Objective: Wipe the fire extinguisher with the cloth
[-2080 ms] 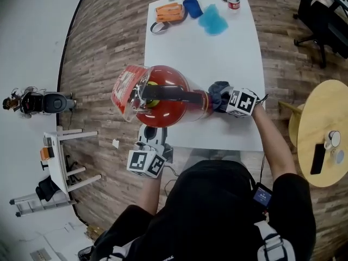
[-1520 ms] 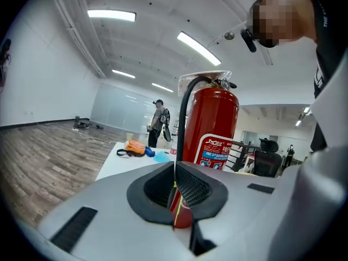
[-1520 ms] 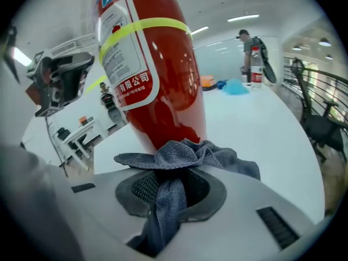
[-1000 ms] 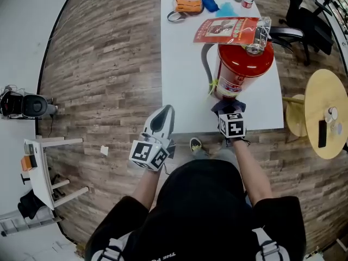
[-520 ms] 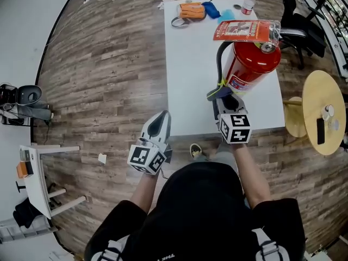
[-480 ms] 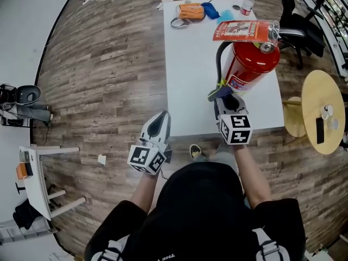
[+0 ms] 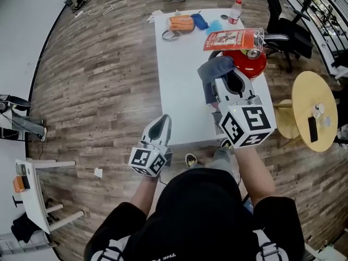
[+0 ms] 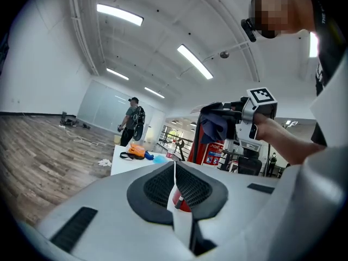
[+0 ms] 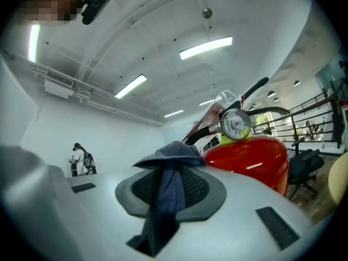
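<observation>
Right gripper [image 7: 228, 80]: my jaws clamped on cloth [image 7: 215, 68], fabric leading, held by extinguisher [image 7: 249, 62] dome for wiping | extinguisher: upright, counter [image 7: 182, 80] far right | left gripper [image 7: 159, 126]: jaws together, empty, held clear off near edge.

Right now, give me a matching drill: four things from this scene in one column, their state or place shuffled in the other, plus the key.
1. left gripper
2. right gripper
3. fire extinguisher
4. water bottle

A. at the far edge of the table
B. shut on the cloth
C. shut, nothing in it
D. red, upright on the table's right side

Pairs: 1-C, 2-B, 3-D, 4-A
</observation>
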`<action>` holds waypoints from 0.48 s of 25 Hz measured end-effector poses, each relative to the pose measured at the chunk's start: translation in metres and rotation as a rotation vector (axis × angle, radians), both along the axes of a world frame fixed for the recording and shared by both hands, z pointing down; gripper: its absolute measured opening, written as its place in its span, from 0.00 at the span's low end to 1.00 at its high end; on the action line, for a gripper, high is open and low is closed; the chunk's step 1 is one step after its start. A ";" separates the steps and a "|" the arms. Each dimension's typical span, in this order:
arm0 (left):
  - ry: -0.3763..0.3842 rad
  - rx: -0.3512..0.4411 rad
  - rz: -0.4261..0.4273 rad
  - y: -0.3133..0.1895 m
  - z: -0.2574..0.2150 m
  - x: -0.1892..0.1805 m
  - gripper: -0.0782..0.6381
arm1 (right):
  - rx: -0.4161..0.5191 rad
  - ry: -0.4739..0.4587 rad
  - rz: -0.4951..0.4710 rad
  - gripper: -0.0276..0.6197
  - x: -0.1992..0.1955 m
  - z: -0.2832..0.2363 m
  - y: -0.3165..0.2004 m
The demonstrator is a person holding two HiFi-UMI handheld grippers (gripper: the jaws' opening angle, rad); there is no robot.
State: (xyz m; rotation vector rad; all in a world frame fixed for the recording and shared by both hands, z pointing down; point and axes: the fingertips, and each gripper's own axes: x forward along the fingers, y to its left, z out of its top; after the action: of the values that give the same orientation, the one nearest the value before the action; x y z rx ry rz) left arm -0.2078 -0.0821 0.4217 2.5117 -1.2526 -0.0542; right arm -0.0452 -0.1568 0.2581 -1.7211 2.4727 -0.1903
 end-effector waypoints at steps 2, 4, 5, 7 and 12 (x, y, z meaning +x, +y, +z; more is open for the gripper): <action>0.000 -0.006 0.005 0.000 0.003 0.002 0.15 | -0.034 0.012 0.007 0.16 -0.005 0.020 -0.005; 0.000 -0.011 0.006 0.001 0.005 0.003 0.15 | -0.121 0.017 0.010 0.16 -0.008 0.059 -0.009; 0.000 -0.013 0.005 0.002 0.006 0.002 0.15 | -0.165 0.010 0.010 0.16 -0.008 0.077 -0.008; -0.002 -0.014 0.002 0.002 0.005 -0.001 0.15 | -0.202 0.011 0.017 0.16 -0.007 0.092 -0.006; -0.009 -0.011 0.006 -0.003 0.003 -0.003 0.15 | -0.026 0.011 0.041 0.16 -0.006 0.006 -0.007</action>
State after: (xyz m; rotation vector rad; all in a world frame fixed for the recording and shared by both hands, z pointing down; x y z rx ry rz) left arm -0.2109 -0.0851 0.4251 2.5087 -1.2452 -0.0345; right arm -0.0517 -0.1634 0.2637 -1.7864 2.4507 -0.2112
